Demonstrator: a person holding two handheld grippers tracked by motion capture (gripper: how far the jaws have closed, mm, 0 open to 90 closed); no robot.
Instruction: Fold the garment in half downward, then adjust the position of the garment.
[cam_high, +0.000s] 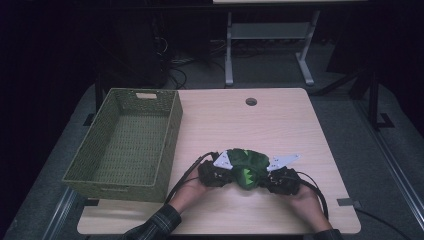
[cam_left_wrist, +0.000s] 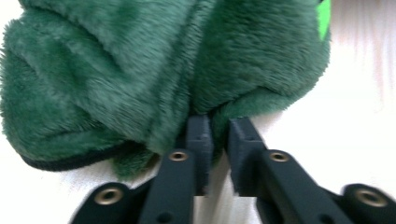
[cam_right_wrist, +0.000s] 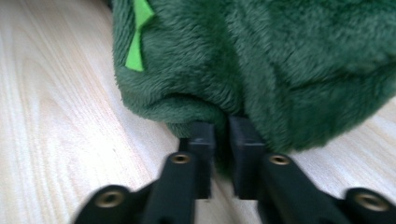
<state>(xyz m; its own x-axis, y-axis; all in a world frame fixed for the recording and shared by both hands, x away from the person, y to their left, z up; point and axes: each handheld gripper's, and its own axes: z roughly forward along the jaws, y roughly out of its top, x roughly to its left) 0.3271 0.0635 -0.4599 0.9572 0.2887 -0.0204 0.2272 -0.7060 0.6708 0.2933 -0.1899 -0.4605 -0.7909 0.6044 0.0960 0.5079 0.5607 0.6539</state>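
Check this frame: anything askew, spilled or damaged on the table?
Nothing damaged or spilled. The green plush garment lies bunched in a heap on the table, between the left gripper and right gripper, its folds at their jaw tips. The wicker basket sits square and empty.

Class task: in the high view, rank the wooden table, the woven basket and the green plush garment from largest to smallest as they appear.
1. wooden table
2. woven basket
3. green plush garment

Left gripper (cam_high: 220, 172) & right gripper (cam_high: 275, 176): black bodies, each w/ grey 3-cornered plate on top, black cable trailing toward 6 o'clock. Jaws black, blocky, w/ brass-coloured screw eyelets. Plaid sleeve (cam_high: 159, 224) at 6 o'clock, dark green/grey check.
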